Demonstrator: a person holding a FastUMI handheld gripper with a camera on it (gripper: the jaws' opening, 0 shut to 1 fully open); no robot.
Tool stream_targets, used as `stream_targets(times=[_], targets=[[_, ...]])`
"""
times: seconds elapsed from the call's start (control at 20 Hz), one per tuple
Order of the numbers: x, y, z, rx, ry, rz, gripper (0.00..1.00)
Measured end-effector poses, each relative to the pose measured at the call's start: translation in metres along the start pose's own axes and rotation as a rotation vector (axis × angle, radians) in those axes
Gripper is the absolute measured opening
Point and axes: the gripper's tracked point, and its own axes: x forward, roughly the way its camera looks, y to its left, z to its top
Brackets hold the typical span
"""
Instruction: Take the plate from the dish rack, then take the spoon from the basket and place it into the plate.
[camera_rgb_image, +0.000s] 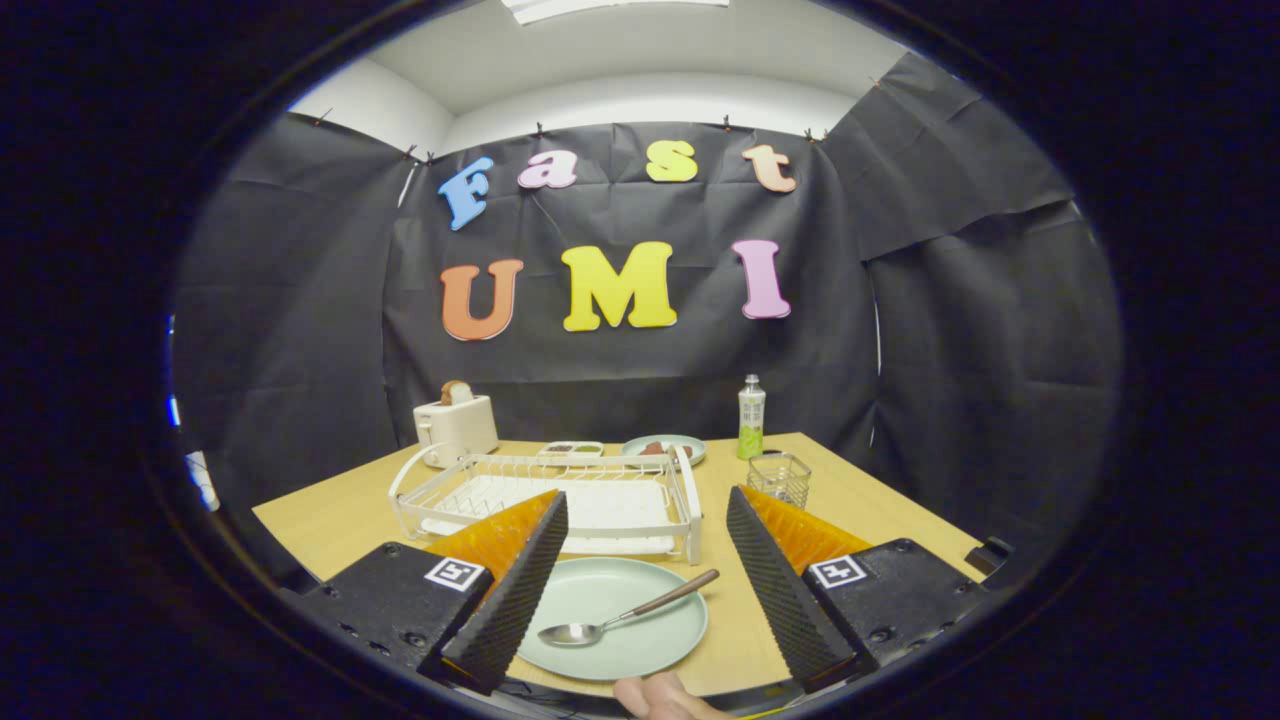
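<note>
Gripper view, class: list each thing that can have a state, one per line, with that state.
hand-held gripper: open, holding nothing
plate: flat on the table, between the fingers
spoon: lying in the plate
dish rack: no dishes in it
basket: upright, looks empty
bottle: upright, capped
toaster: bread sticking up

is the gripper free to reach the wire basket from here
Probably yes: the gripper is open and holds nothing, and the wire basket stands beyond its right finger on bare table.

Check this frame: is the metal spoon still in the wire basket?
No, the metal spoon lies on the pale green plate between the open gripper fingers.
</note>
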Motion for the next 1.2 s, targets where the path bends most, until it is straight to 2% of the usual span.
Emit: stream_targets(times=[0.2, 0.4, 0.5, 0.75, 0.95, 1.1, 1.2], targets=[[-0.02, 0.002, 0.019, 0.016, -0.003, 0.023, 1.0], [-0.036, -0.006, 0.044, 0.013, -0.042, -0.016, 1.0], [-0.043, -0.002, 0.053, 0.015, -0.057, -0.009, 1.0], [-0.056, -0.002, 0.062, 0.027, -0.051, 0.001, 1.0], [-0.065, -0.01, 0.072, -0.008, -0.081, -0.03, 1.0], [-0.072, -0.006, 0.079, 0.002, -0.113, 0.003, 1.0], [-0.073, -0.014, 0.078, 0.009, -0.116, -0.013, 1.0]])
